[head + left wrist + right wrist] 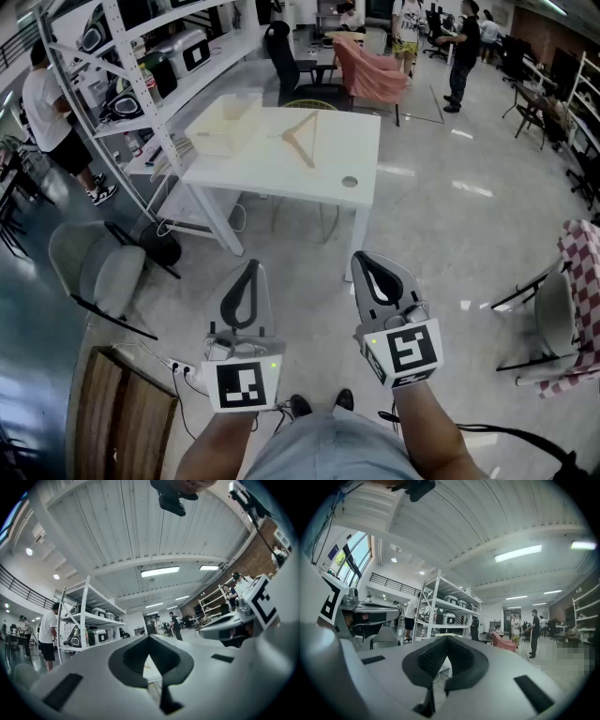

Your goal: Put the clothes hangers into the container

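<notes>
Wooden hanger (302, 138) is lying flat near the middle of the white table (281, 178) in the head view. It is well apart from both tongs, which are hovering low in front of the person, over the floor. Pale open container (232, 114) is sitting toward the left end of the same table, near the hanger but not touching it. Only the one hanger is showing. Step in hand, as I judge it: closing in on the table, with nothing picked up yet. Doing it well is going to mean coming right up to the table edge and opening one tong before it arrives. The grip should go on a straight arm or the neck, so the hanger is not swinging on its way across to the container. Left gripper (251, 266) and right gripper (362, 256) are both showing as closed loops, side by side. Left gripper view: jaws are meeting at the tips, nothing between them, facing out toward the shelving rack (84, 616) and the far table. Right gripper view: jaws are pressing together the same way — empty, pointing roughly level toward the rack and table beyond.
</notes>
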Tool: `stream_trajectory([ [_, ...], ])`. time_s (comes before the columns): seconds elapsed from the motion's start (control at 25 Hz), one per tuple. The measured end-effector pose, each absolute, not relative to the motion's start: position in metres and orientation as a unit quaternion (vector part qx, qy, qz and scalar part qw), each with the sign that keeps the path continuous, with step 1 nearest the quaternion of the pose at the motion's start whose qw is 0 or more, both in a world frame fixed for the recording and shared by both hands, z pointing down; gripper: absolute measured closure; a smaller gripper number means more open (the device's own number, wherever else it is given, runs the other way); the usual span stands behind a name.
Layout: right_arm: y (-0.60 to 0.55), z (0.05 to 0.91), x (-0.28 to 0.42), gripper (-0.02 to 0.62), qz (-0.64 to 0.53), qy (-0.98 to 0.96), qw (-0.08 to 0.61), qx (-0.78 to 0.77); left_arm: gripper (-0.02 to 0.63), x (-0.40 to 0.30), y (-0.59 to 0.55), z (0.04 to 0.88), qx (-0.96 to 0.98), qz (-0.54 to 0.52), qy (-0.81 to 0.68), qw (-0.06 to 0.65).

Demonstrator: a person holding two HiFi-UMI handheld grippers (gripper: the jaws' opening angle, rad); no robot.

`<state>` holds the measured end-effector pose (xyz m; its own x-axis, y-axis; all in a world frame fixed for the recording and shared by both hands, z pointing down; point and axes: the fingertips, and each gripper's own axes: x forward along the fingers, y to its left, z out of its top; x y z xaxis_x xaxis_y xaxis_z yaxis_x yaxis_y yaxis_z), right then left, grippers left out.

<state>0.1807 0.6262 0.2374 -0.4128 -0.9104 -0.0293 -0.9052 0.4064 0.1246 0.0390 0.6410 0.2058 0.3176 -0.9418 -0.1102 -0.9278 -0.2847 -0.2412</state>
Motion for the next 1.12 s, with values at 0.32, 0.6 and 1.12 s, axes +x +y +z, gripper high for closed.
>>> stream_trajectory([
  [0.32,0.618,0.239,0.199,0.584,-0.059,-0.845,0.025,0.531,0.595,0.06,0.634,0.208,-0.799,-0.026,0.587,0.125],
  [0.6,0.605,0.249,0.212,0.583,-0.035,-0.854,0.023,0.519,0.595,0.072,0.629,0.221,-0.793,-0.04,0.597,0.114],
  [1.12,0.496,0.282,0.174,0.583,0.01,-0.854,0.031,0.519,0.595,0.035,0.513,0.243,-0.802,-0.035,0.589,0.09],
])
